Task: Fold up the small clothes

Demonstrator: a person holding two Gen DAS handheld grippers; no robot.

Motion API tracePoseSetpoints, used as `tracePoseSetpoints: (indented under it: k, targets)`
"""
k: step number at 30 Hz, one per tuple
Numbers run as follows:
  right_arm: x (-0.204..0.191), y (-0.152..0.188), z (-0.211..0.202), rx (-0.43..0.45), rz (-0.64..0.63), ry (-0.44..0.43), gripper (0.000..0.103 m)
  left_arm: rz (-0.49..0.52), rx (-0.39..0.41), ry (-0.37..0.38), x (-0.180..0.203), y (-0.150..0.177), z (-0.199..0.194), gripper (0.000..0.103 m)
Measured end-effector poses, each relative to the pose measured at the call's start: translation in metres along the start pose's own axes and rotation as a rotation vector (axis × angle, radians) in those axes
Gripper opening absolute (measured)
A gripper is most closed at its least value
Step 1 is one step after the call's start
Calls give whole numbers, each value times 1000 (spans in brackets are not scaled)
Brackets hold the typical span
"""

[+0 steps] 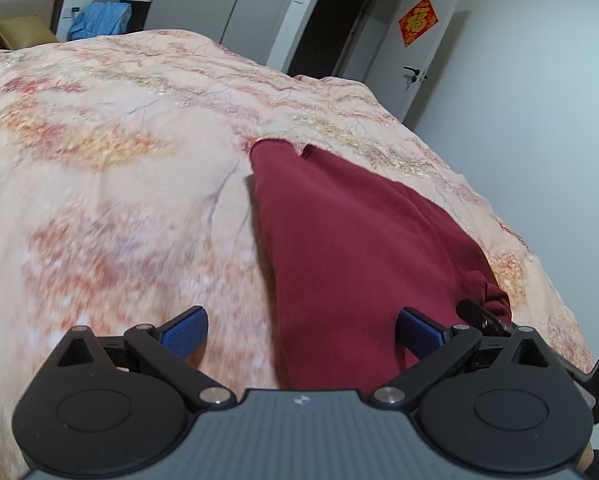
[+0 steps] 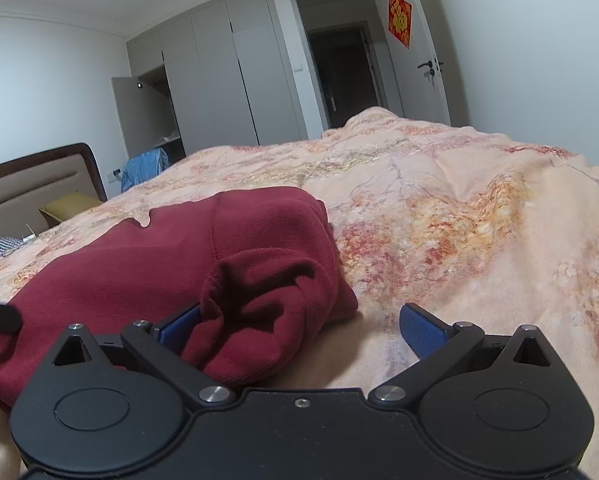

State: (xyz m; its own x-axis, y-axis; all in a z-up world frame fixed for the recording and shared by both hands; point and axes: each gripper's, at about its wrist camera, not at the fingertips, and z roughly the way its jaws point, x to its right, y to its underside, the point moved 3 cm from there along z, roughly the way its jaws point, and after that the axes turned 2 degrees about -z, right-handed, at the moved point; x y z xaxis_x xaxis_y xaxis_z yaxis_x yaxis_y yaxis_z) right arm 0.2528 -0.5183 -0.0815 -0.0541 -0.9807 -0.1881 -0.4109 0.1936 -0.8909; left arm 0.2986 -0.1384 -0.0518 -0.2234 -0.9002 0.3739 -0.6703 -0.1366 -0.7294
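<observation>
A dark red garment [image 1: 339,232] lies spread on the peach floral bedspread [image 1: 99,160]. My left gripper [image 1: 301,332] is open, its blue pads [image 1: 187,332] wide apart over the garment's near left edge, holding nothing. In the right wrist view the same garment [image 2: 139,264] has a bunched fold [image 2: 267,300] at its near right corner. My right gripper [image 2: 299,328] is open, its left pad [image 2: 179,324] partly hidden behind that bunched cloth, its right pad [image 2: 423,328] over bare bedspread [image 2: 479,240]. The right gripper's tip [image 1: 483,316] shows at the garment's right corner in the left wrist view.
The bed's headboard [image 2: 39,184] and a yellow pillow [image 2: 69,204] are at the far left. Grey wardrobes [image 2: 219,80], an open dark doorway [image 2: 343,72] and a white door with a red decoration [image 2: 399,20] stand behind. Blue cloth [image 2: 145,166] hangs near the wardrobe.
</observation>
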Motion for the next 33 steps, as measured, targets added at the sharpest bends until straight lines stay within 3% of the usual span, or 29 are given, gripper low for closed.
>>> tracePoseSetpoints:
  k: [7, 11, 14, 16, 23, 27, 30, 33]
  targets:
    - [-3, -26, 16, -74, 12, -78, 103, 30, -79, 18, -8, -26, 32, 103]
    - [0, -37, 35, -118, 95, -135, 103, 11, -124, 66, -15, -33, 51, 103]
    - [6, -34, 42, -117, 171, -152, 103, -11, -138, 101, -21, -36, 61, 103]
    - [4, -31, 40, -94, 157, -145, 103, -19, -140, 122, -23, -38, 65, 103]
    - [-14, -30, 28, -39, 51, -113, 72, -26, -128, 163, -20, -43, 71, 102]
    - [-22, -32, 23, -27, 29, -95, 55, -39, -152, 175, -13, -45, 74, 84]
    - [-38, -34, 16, -4, -52, -62, 41, 7, -158, 144, -2, -47, 72, 78]
    - [-54, -39, 10, 35, -133, -30, 33, 43, -141, 136, 6, -50, 68, 56]
